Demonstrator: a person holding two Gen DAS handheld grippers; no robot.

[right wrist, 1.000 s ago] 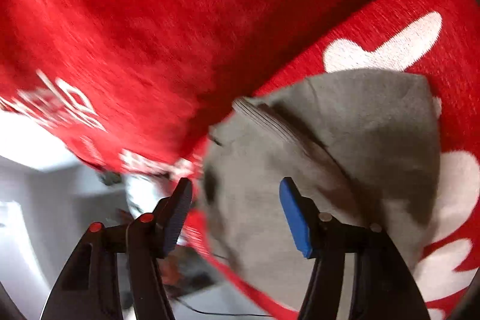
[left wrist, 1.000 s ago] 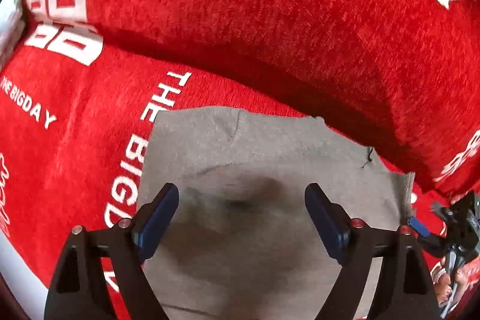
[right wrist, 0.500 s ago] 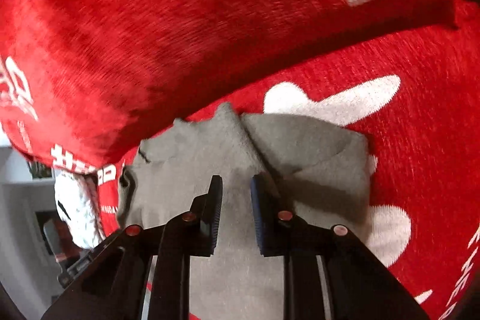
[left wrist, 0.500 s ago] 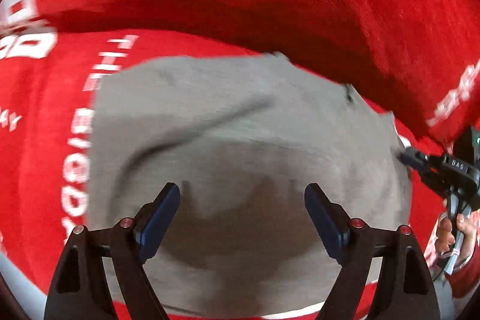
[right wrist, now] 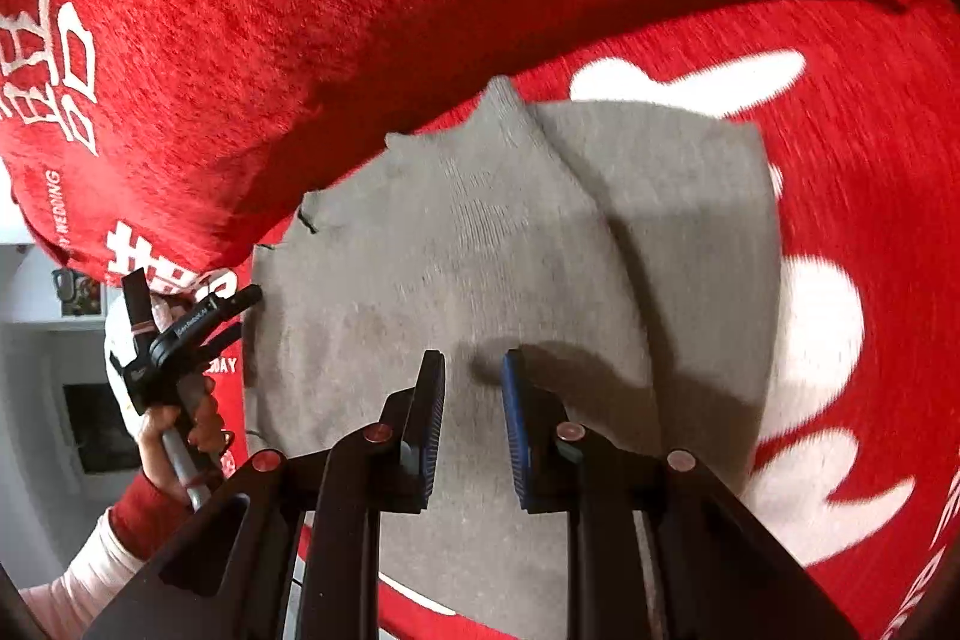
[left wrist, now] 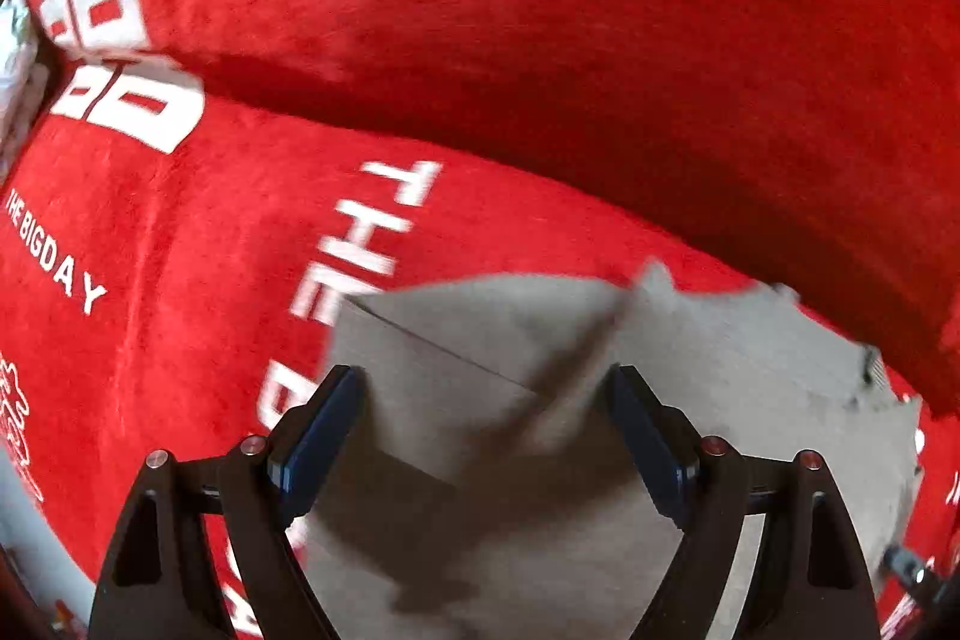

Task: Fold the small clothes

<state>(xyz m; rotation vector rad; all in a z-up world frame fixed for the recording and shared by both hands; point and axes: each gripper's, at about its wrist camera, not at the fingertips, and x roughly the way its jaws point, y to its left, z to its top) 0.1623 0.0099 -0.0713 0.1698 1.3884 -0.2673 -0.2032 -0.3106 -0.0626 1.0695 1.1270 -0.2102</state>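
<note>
A small grey knit garment (left wrist: 510, 340) lies on a red seat cover, with a crease and a raised ridge across it. My left gripper (left wrist: 486, 436) points down over its left part, open wide, pads clear of the cloth. In the right wrist view the garment (right wrist: 450, 250) lies spread out, one flap (right wrist: 690, 196) set off by a curved ridge on its right. My right gripper (right wrist: 474, 418) hovers over its near middle with a narrow gap between the jaws and nothing in it. The left gripper (right wrist: 243, 313) shows at the garment's left edge, held by a hand (right wrist: 180, 436).
The red seat (left wrist: 150, 250) carries white lettering and heart shapes (right wrist: 816, 340). A red back cushion (left wrist: 540, 10) rises right behind the garment. At the left, past the seat's edge, is a pale room with a white sleeve (right wrist: 90, 568).
The right jaws narrowed from wide to a slim gap, and the bunched garment now lies spread out. The left view slid toward the garment's left edge, with more red seat showing.
</note>
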